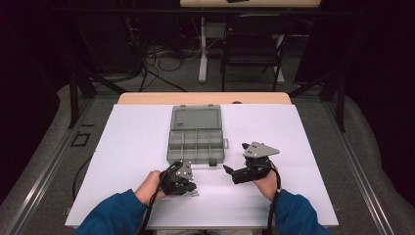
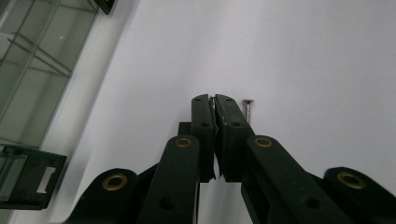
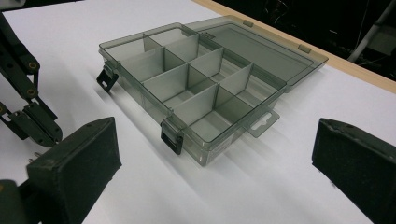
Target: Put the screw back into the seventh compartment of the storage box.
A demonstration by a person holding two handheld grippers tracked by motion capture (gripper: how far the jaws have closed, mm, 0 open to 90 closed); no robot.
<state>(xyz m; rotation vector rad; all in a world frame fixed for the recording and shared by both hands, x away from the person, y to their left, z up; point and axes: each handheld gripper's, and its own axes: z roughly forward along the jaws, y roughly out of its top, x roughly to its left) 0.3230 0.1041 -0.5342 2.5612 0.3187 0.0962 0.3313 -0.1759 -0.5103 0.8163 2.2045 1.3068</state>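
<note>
The work surface is a white sheet (image 1: pixel 147 142) laid flat over a wooden table (image 1: pixel 147 98), whose pale edge shows along the far side. Beyond the table stand a dark folding chair (image 1: pixel 254 46) and a white table leg (image 1: pixel 202 49), with loose cables on a grey carpeted floor. The surroundings are dark.

At the centre of the sheet lies an organiser box (image 1: pixel 195 142) of smoky translucent plastic, rectangular, divided by thin upright walls into small compartments. Its hinged lid (image 1: pixel 195 119) is folded back flat on the far side. Two dark latches hang at the near wall; a hanging tab projects from the right end.

The left gripper (image 1: pixel 188 188), matte black with brass-coloured pivots, points down at the sheet just in front of the box. Its jaws are closed nearly together, and a thin metallic piece, apparently a screw (image 2: pixel 213 103), is pinched at their tips. A second screw (image 2: pixel 248 110), countersunk head and threaded shank, lies on the sheet just beside the jaw tips.

The right gripper (image 1: pixel 229 170) is held to the right of the box, jaws wide apart and holding nothing. Its pads (image 3: pixel 84 154) are black with a rough, foam-like texture.
</note>
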